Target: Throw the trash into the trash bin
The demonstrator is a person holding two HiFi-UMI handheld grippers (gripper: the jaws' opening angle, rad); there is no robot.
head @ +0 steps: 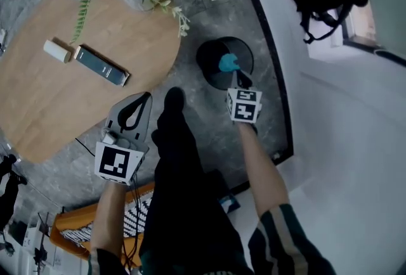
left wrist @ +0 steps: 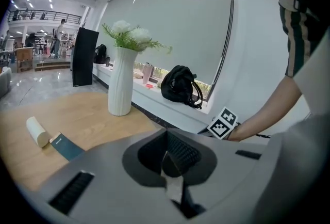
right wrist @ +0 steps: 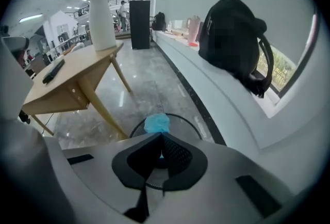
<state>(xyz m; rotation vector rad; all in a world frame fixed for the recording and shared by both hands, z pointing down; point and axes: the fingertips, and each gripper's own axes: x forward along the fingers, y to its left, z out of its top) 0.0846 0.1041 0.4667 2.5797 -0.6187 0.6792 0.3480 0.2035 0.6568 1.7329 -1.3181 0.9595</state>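
Blue trash (right wrist: pixel 155 123) half-hidden in closed right claw (right wrist: pixel 161 136) over bin (head: pixel 204 59); left claw (left wrist: pixel 167 140) closed.

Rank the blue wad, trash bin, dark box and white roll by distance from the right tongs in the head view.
1. Blue wad, at the right tongs' tips.
2. Trash bin, just beneath them.
3. Dark box, left, on the table.
4. White roll, farthest left, beside the box.

The right gripper (right wrist: pixel 160 136) hides the near side of the blue trash (right wrist: pixel 156 123) and trash bin (right wrist: pixel 180 121).
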